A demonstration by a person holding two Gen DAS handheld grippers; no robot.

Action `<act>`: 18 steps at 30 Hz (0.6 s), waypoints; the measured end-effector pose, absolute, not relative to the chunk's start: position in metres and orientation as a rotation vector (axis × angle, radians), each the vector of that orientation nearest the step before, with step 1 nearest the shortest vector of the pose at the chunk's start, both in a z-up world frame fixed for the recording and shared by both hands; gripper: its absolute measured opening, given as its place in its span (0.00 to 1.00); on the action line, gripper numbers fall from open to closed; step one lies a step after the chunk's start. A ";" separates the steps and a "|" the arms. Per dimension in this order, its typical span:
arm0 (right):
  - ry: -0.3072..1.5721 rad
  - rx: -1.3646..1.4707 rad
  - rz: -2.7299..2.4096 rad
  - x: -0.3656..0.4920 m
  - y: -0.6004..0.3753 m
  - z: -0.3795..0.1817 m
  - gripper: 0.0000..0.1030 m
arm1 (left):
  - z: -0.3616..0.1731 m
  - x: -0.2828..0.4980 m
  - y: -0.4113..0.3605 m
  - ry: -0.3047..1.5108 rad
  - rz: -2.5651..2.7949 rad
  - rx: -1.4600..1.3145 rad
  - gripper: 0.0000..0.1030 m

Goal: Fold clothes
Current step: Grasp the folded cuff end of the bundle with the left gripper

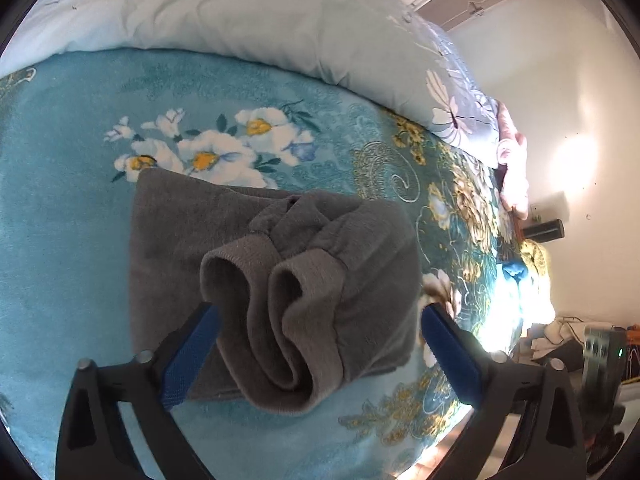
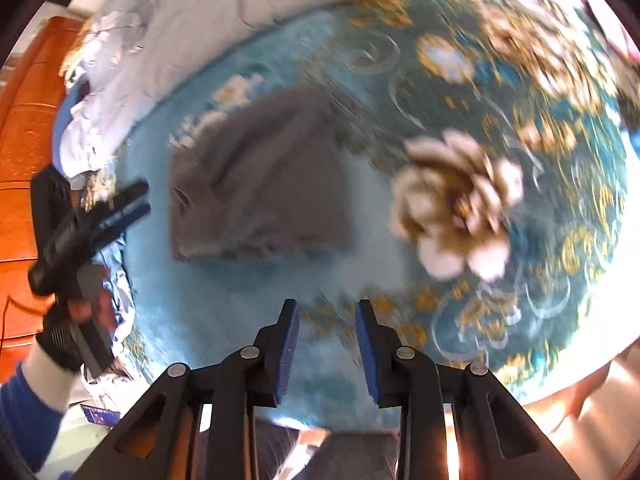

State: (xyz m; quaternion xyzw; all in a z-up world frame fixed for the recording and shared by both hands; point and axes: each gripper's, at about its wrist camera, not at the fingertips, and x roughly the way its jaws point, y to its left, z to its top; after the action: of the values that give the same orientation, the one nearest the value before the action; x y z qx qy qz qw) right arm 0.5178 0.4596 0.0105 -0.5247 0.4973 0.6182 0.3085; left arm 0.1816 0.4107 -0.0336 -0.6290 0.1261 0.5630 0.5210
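The left gripper had its jaws spread wide to either side of the folded grey garment, not pressing it. The right gripper hung partly open over the teal floral blanket, empty. The garment lay on that blanket, a pale quilt beyond.

Each camera rode its own hand-held gripper and looked steeply down. The left view sat close over the folded grey fleece garment; the right view, blurred, stood farther off. Both shared the garment and the teal floral bed blanket.
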 end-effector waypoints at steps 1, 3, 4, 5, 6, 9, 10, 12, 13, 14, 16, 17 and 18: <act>1.326 -1.396 1.622 0.523 0.458 0.007 0.31 | -0.039 0.182 0.414 0.319 1.346 -1.516 0.86; 1.346 -1.412 1.608 0.528 0.458 0.001 0.31 | -0.049 0.182 0.419 0.353 1.340 -1.535 0.78; 1.351 -1.419 1.607 0.530 0.459 -0.001 0.31 | -0.057 0.181 0.422 0.369 1.333 -1.558 0.72; 1.355 -1.425 1.607 0.531 0.460 -0.003 0.31 | -0.062 0.180 0.423 0.378 1.328 -1.578 0.71; 1.356 -1.430 1.610 0.530 0.462 -0.003 0.31 | -0.065 0.179 0.423 0.376 1.319 -1.591 0.67; 1.357 -1.443 1.622 0.525 0.469 -0.005 0.31 | -0.069 0.180 0.425 0.350 1.271 -1.607 0.54; 1.355 -1.446 1.624 0.524 0.470 -0.006 0.32 | -0.069 0.182 0.426 0.349 1.258 -1.604 0.52; 1.356 -1.448 1.629 0.520 0.473 -0.007 0.32 | -0.070 0.184 0.429 0.350 1.238 -1.613 0.51; 1.362 -1.445 1.631 0.518 0.474 -0.008 0.32 | -0.072 0.185 0.430 0.352 1.230 -1.624 0.51; 1.367 -1.445 1.633 0.517 0.474 -0.009 0.33 | -0.074 0.186 0.432 0.354 1.222 -1.633 0.51; 1.371 -1.455 1.630 0.513 0.474 -0.012 0.33 | -0.077 0.186 0.435 0.367 1.213 -1.641 0.39; 1.374 -1.458 1.628 0.511 0.474 -0.012 0.33 | -0.077 0.186 0.438 0.392 1.218 -1.636 0.32; 1.377 -1.460 1.626 0.510 0.474 -0.013 0.33 | -0.076 0.185 0.439 0.396 1.218 -1.629 0.19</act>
State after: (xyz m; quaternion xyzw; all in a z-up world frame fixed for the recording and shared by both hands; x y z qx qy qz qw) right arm 0.5096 0.4740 -0.0131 -0.5434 0.5124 0.6051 0.2755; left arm 0.1855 0.4391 -0.0757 -0.6764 0.1643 0.5059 0.5095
